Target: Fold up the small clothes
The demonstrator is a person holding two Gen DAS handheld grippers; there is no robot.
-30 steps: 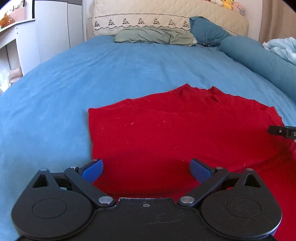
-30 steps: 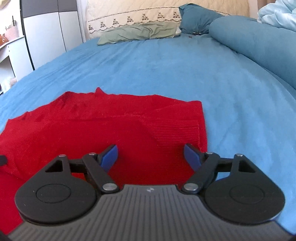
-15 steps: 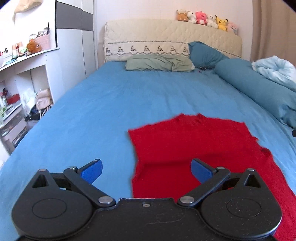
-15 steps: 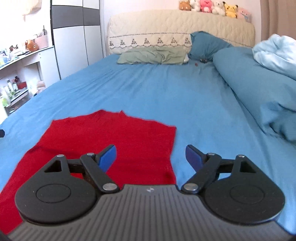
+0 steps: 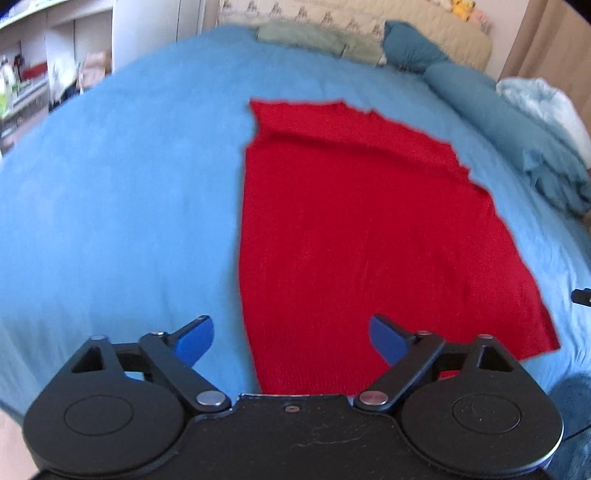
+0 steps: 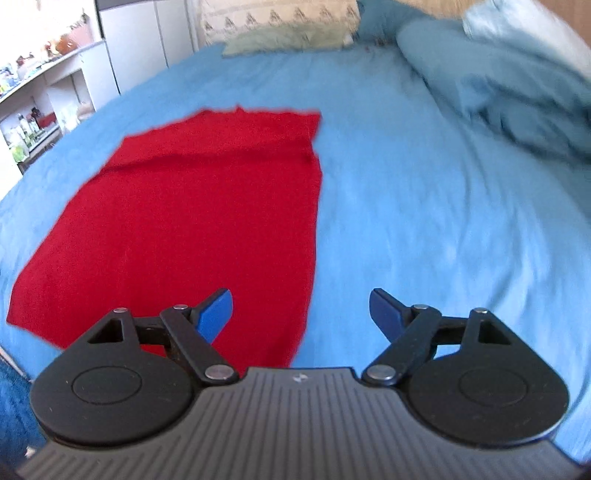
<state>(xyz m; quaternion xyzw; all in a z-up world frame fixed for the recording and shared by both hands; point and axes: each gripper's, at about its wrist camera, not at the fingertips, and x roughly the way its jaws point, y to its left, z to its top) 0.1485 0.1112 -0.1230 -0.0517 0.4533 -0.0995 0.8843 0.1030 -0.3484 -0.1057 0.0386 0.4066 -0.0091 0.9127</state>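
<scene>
Left gripper (image 5: pixel 291 338) angled down over red garment (image 5: pixel 369 240), jaws just narrowing, empty

My red garment (image 5: pixel 369 236) looks a matt, fine-ribbed knit; the blue bedsheet (image 5: pixel 122 206) at nine o'clock of it is soft, faintly napped cloth.

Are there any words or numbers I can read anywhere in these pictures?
No readable words or numbers.
Small pale mark on the grey ribbed right gripper body: a logo, not letters.
Dark pattern on the cream quilted headboard: decoration, blurred.
Shelf clutter: too blurred to read.
</scene>
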